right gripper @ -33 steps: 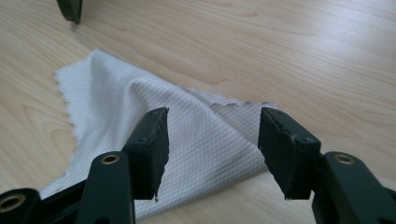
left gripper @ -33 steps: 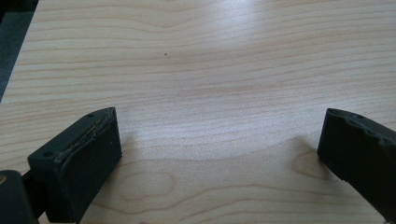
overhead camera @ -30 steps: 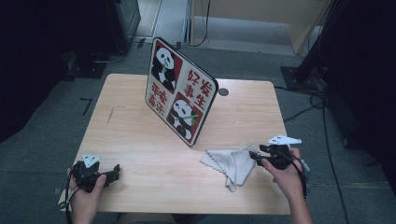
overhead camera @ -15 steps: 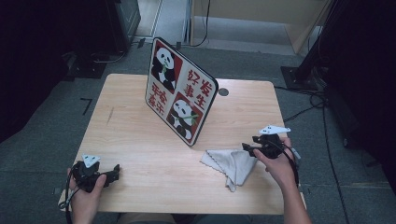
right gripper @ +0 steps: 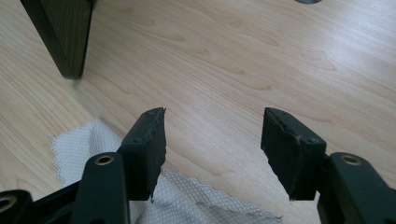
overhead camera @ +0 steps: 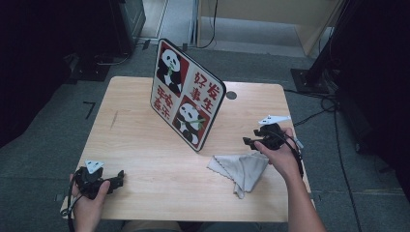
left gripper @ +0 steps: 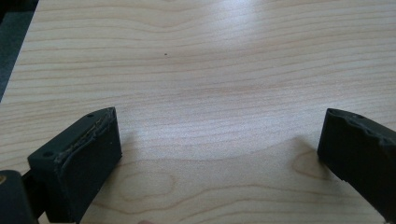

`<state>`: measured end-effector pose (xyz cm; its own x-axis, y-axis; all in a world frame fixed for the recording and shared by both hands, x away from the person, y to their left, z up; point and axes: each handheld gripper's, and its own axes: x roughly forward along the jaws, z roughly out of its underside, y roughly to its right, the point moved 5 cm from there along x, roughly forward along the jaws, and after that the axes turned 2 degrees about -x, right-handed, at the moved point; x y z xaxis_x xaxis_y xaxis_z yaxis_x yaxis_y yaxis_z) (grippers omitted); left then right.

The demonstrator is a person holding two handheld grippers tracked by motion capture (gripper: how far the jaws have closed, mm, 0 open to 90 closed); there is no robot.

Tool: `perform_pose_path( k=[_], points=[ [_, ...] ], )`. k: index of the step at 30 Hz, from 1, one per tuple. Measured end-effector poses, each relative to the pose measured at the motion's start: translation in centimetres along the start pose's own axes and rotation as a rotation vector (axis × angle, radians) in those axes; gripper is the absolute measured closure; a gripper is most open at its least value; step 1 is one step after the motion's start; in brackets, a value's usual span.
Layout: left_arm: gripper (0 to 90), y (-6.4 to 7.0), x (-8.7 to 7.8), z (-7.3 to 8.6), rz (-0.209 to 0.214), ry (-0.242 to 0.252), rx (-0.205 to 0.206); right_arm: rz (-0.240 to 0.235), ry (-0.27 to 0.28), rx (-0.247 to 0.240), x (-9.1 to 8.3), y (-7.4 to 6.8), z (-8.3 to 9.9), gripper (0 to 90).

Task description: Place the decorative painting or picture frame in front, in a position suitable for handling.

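High view shows the wooden table (overhead camera: 145, 159) with the panda board (overhead camera: 189, 94) standing tilted near its middle and the grey cloth (overhead camera: 240, 170) lying rumpled and unheld near the right front edge. Judging from this, the work with the cloth has hardly begun: nothing is gripped yet. The right gripper (overhead camera: 251, 141) hovers just over the cloth's far corner, jaws spread and empty, the cloth (right gripper: 88, 144) under its left jaw in the right gripper view. The left gripper (left gripper: 219, 154) rests at the front left corner, jaws wide apart over bare wood. Room is open left of the cloth; the board's foot (right gripper: 60, 32) and the table's right edge crowd it
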<state>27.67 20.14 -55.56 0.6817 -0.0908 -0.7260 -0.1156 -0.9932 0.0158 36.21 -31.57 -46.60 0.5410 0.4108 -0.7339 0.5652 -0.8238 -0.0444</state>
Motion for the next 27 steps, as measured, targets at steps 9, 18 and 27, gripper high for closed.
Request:
perform_pose_path(
  k=[9,18,27],
  points=[
    [0.0,0.0,0.0,0.0,0.000,-0.001,-0.001,0.005,-0.044,0.038,0.1,1.7,-1.0,40.6],
    [0.0,0.0,0.0,0.0,0.000,-0.001,-0.001,0.025,-0.115,0.046,-0.4,2.5,-3.1,40.5],
    [0.0,0.0,0.0,0.0,0.000,-0.001,0.000,0.059,-0.143,-0.023,-1.0,1.6,-6.2,42.3]
  ],
)
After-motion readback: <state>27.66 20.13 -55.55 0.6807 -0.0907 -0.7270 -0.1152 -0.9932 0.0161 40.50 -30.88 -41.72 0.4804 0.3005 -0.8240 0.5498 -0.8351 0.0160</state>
